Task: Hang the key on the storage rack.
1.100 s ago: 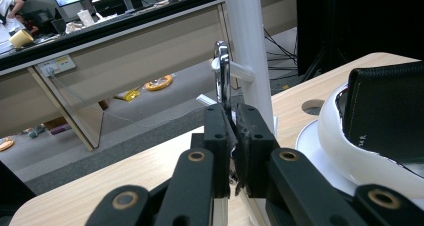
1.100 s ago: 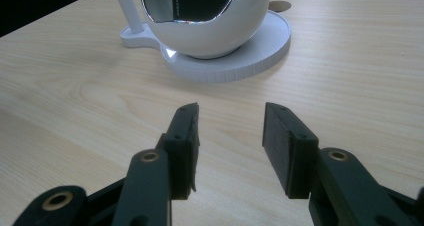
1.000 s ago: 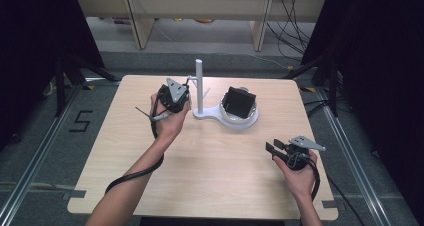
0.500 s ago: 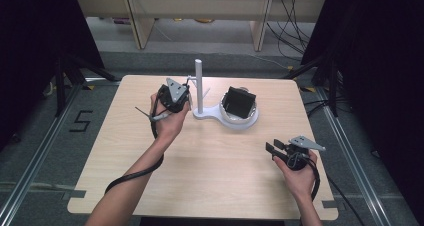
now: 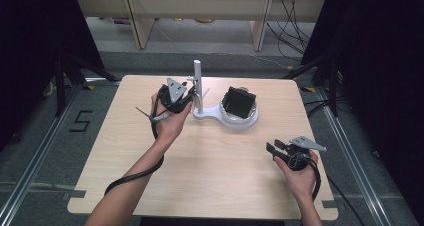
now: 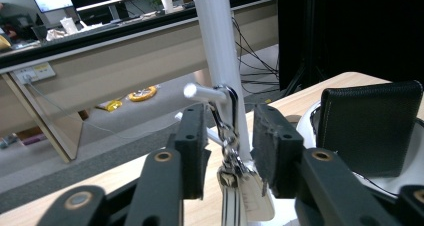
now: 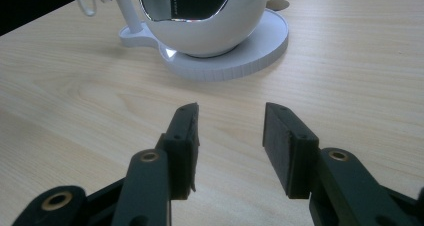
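The left claw (image 5: 189, 93) was held up at the white post (image 5: 197, 83) near the far edge of the tabletop (image 5: 210, 186), the person's left forearm reaching diagonally across from the near edge. In the left gripper view its jaws had just been opening; they stood apart on either side of a bunch of keys (image 6: 235, 173), and the pads (image 6: 192, 146) no longer pressed on it. The keys hung by a metal clasp from a short peg (image 6: 205, 92) that jutted from the post, dangling against the post's lower part.

The right claw (image 5: 274, 148) rested low near the tabletop's right near corner, the hand beneath it, pointing leftward across the wood. Its jaws stood well open with nothing between them, only bare wood below.

The post rose from a white stand (image 5: 220, 117) whose round bowl (image 7: 210, 31) held a black leather wallet (image 6: 367, 128), propped upright just right of the post.
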A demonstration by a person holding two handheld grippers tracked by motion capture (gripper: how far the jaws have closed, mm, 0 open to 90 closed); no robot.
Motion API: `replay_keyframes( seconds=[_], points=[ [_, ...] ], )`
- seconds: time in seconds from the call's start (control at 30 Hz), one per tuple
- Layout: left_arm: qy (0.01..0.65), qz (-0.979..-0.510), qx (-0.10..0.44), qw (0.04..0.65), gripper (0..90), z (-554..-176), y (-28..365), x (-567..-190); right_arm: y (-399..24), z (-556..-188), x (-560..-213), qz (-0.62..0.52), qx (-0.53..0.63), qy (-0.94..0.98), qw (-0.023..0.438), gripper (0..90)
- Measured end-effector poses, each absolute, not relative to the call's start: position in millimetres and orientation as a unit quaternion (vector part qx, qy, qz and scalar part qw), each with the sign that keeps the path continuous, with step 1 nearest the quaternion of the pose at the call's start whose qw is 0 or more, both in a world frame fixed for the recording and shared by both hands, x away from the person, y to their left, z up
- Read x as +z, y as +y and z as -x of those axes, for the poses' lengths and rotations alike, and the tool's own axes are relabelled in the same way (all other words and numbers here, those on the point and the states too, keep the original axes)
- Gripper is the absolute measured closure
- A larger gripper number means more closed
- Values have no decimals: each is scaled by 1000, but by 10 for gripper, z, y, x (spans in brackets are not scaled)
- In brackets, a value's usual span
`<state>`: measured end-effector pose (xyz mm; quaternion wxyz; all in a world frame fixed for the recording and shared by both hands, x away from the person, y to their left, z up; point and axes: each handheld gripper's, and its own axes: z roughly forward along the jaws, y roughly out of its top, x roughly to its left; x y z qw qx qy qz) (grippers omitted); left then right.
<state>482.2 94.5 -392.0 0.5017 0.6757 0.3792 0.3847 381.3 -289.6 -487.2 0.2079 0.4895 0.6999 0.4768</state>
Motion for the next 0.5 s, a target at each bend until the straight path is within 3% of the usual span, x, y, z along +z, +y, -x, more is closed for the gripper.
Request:
replay_keyframes(
  seconds=[0.27, 0.5],
  points=[
    [389, -679, 346, 518, 525, -4674, 1163, -4002, -2902, -3810, -4876, -492, 480, 695, 209, 584],
    [398, -680, 346, 509, 470, -4434, 1554, -4210, -2912, -3810, -4887, -495, 477, 695, 210, 582]
  ],
)
